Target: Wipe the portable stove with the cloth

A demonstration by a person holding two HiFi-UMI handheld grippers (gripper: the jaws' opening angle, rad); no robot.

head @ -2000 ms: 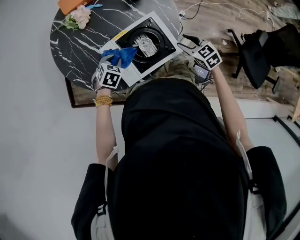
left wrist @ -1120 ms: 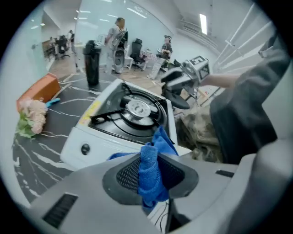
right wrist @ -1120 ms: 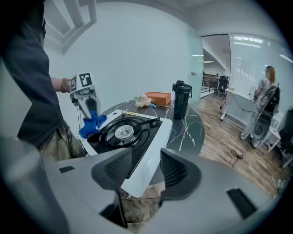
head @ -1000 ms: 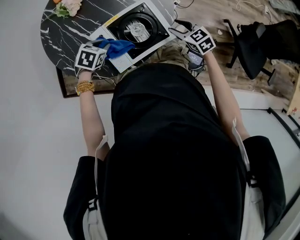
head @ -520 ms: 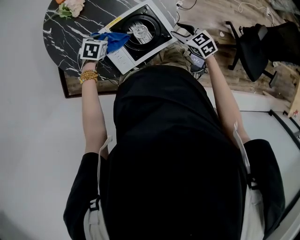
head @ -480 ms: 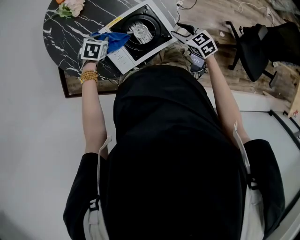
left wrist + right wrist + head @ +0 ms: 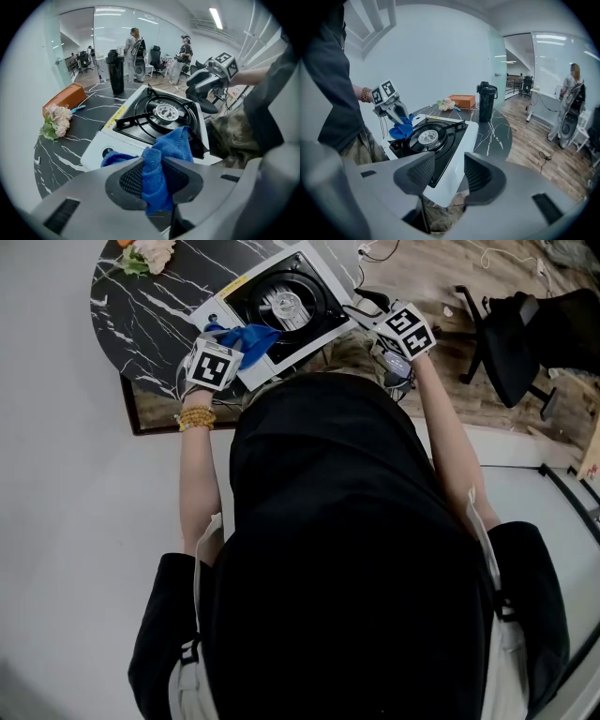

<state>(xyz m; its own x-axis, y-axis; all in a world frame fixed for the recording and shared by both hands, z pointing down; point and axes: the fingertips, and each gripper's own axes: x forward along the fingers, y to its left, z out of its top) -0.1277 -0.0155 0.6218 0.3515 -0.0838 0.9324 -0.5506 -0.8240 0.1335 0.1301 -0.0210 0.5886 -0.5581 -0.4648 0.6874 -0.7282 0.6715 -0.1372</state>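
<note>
- Head view: the left tool (image 7: 232, 346) holds the blue cloth (image 7: 253, 336) on the portable stove (image 7: 284, 304), at seven o'clock of the burner. The stove sits at the worktop's (image 7: 150, 310) near edge, so a hard push could slide it off.
- Left gripper view: the jaws are clenched on a bunched fold. I reckon the loose cloth could snag on the black pan support (image 7: 127, 123).
- Right gripper view: the right tool (image 7: 449, 174) is released, the stove's corner just ahead at twelve o'clock. Nothing braces the stove.
</note>
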